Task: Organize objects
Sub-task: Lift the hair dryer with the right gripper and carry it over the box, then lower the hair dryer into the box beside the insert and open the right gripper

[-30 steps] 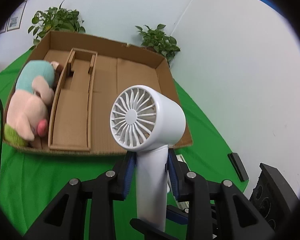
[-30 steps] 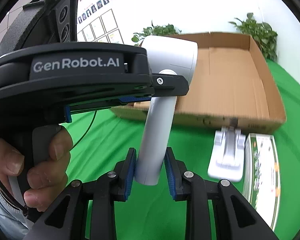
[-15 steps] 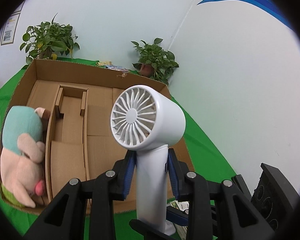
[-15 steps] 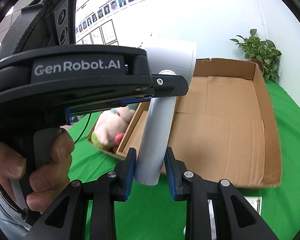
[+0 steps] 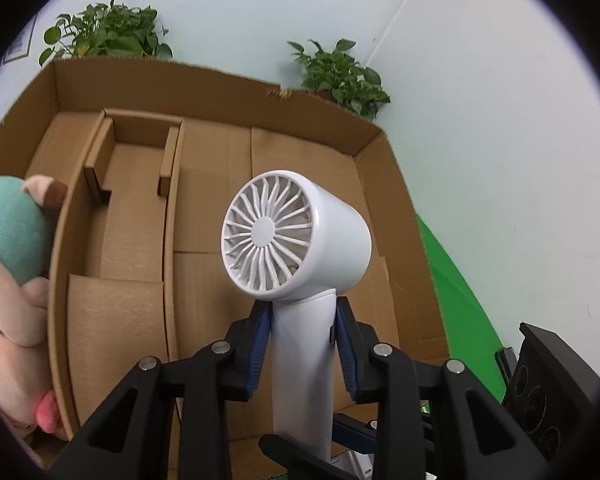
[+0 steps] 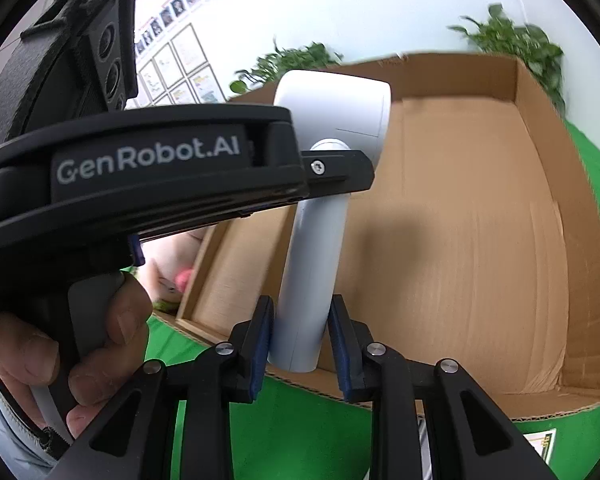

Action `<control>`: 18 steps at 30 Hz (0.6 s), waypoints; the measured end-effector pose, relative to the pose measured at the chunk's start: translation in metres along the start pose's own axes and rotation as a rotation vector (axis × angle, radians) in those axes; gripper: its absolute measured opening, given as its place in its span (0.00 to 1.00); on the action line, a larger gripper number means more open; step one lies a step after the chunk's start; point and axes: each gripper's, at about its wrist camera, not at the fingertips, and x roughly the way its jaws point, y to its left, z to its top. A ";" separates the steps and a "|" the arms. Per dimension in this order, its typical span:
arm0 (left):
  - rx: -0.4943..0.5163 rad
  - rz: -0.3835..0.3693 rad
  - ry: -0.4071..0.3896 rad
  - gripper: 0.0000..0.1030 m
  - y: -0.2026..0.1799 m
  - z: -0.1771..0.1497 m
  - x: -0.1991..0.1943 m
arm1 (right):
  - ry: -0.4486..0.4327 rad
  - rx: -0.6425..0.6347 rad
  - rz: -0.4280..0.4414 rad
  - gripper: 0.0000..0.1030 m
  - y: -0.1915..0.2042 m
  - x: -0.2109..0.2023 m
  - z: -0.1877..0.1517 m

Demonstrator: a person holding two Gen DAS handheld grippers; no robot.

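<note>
A white handheld fan [image 5: 296, 240] is held upright by its handle in both grippers. My left gripper [image 5: 303, 344] is shut on the handle just under the fan head. My right gripper [image 6: 300, 340] is shut on the lower end of the handle [image 6: 312, 272]. The fan hangs over the open cardboard box [image 5: 220, 80], above its wide right compartment [image 6: 480, 248]. A plush toy [image 5: 8, 260] lies in the box's left compartment, partly cut off by the view's edge.
A cardboard divider [image 5: 60, 264] splits the box into sections. Green cloth [image 6: 300, 420] covers the table around the box. Potted plants [image 5: 340, 76] stand behind the box by the wall. A printed packet [image 6: 540, 440] lies in front of the box.
Both grippers have carried the fan forward from in front of the box to over it. The box now fills both views and the white stand on the cloth has left the right view.
</note>
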 end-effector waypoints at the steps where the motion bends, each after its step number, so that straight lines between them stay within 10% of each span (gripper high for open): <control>1: -0.001 0.009 0.010 0.29 0.001 -0.002 0.006 | 0.015 0.022 0.007 0.24 -0.005 0.004 -0.001; 18: 0.016 0.161 0.097 0.30 0.014 -0.009 0.015 | 0.079 0.081 -0.036 0.23 -0.021 0.037 -0.009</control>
